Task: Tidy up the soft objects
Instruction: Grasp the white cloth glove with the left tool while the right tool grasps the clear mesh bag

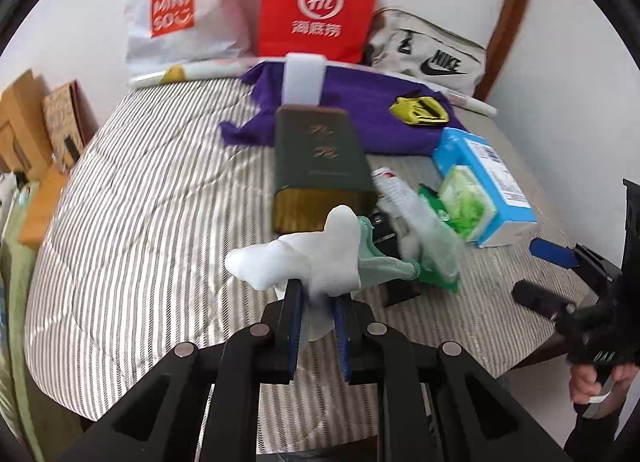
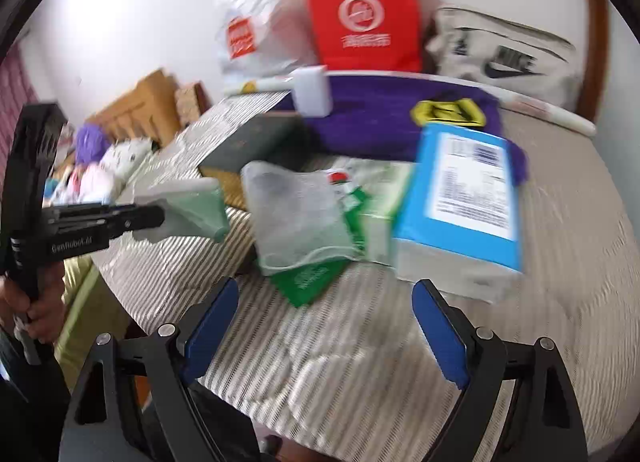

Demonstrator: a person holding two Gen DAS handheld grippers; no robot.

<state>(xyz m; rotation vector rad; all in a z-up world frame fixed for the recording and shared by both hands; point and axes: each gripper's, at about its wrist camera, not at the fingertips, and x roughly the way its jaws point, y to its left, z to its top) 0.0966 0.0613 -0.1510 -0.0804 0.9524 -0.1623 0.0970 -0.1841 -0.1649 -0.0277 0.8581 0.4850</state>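
The left gripper (image 1: 316,294) is clamped on a white-and-green sock (image 1: 304,258), which bunches above its blue pads and hangs clear of the striped bed (image 1: 140,201). From the right wrist view the same sock (image 2: 188,209) sticks out sideways from the left gripper (image 2: 160,217), out over the bed's left edge. The right gripper (image 2: 324,326) stands wide with nothing between its pads, low over the near part of the bed. Just ahead of it a second sock (image 2: 296,217), pale and green-trimmed, lies on a green packet (image 2: 308,282) in the middle of the bed, between a dark box (image 2: 252,141) and a blue box (image 2: 464,197). A purple cloth (image 2: 380,117) lies behind them, toward the far edge, where a red bag (image 2: 364,17) stands against the wall.
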